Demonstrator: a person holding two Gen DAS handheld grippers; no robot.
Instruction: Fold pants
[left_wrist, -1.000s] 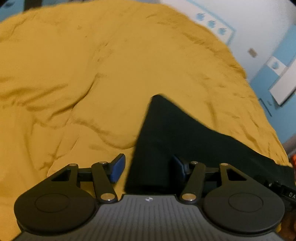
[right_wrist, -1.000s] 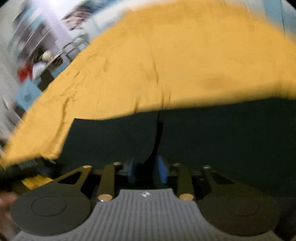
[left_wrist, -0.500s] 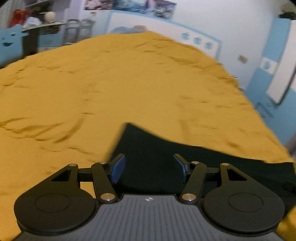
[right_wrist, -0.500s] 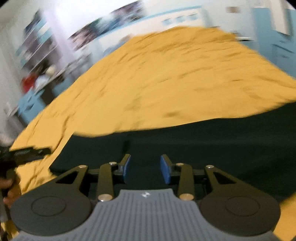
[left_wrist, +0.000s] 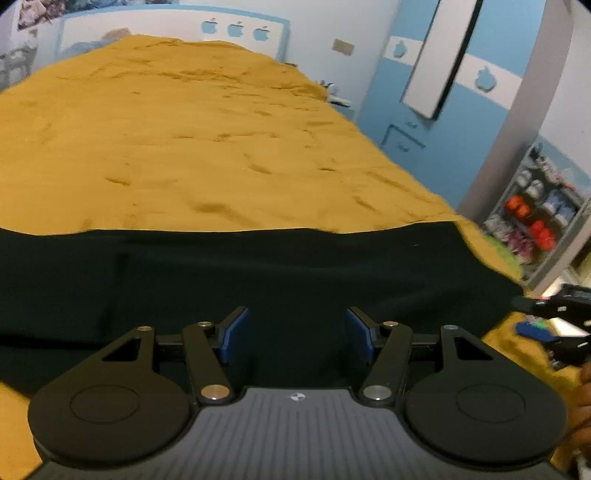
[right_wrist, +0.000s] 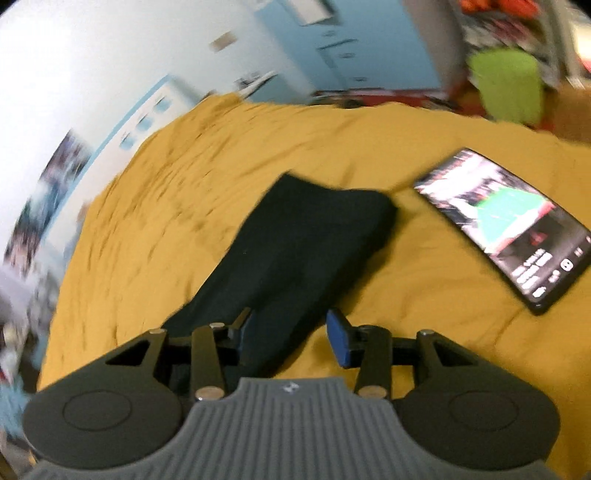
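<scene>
Dark pants (left_wrist: 280, 269) lie flat across the near part of a mustard-yellow bedspread (left_wrist: 184, 147). My left gripper (left_wrist: 295, 332) hovers over them, open, with only cloth seen beyond its blue pads and nothing pinched. In the right wrist view the pants (right_wrist: 303, 243) run away from me as a long folded strip toward a squared end. My right gripper (right_wrist: 291, 339) sits over the near part of that strip; its jaws are opening and the pads do not press on the cloth.
A phone (right_wrist: 506, 225) with a lit screen lies on the bedspread right of the pants. Blue cupboards (left_wrist: 424, 110) and shelves (left_wrist: 539, 225) stand beyond the bed's right side. The other gripper (left_wrist: 557, 325) shows at the left view's right edge.
Both grippers swept sideways along the pants. The left view went from a pointed corner of cloth to a wide flat band. The right jaws let go of the fabric and spread.
</scene>
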